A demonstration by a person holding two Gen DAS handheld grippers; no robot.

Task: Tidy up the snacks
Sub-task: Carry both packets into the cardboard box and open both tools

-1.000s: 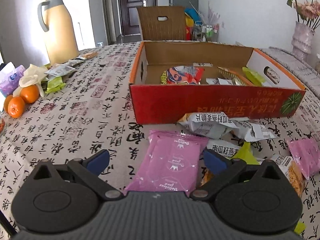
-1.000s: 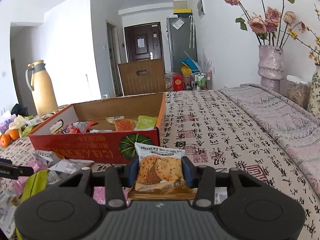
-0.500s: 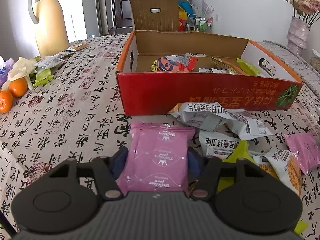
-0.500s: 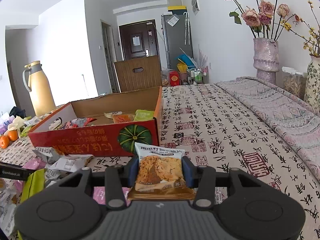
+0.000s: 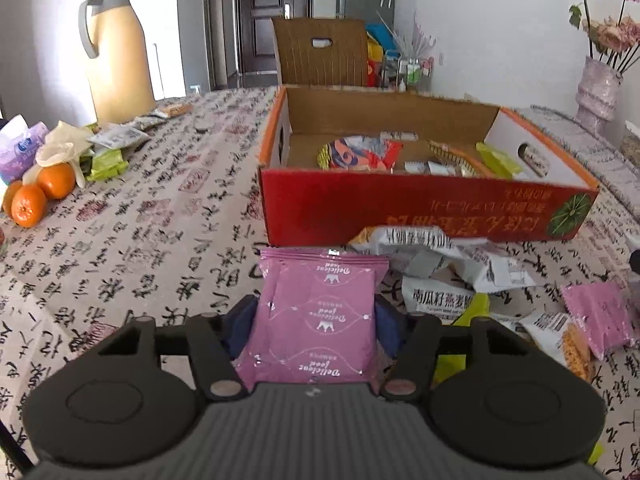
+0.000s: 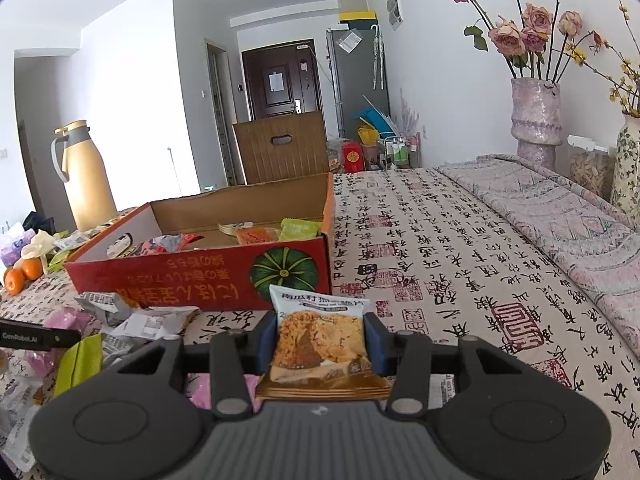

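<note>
Each gripper holds one snack, ready to go into the box.

The left gripper (image 5: pixel 316 320) pinches a pink snack pack (image 5: pixel 318 316) between its fingers, and the pack pokes out toward the far side, just over the tabletop (image 5: pixel 132 216). The red box (image 5: pixel 420 208) sits just past it, open on top. The right gripper (image 6: pixel 320 340) pinches a biscuit pack (image 6: pixel 320 340) the same way, near the box's right corner. Next, I think both packs must be lifted over the near wall and let go inside.
</note>
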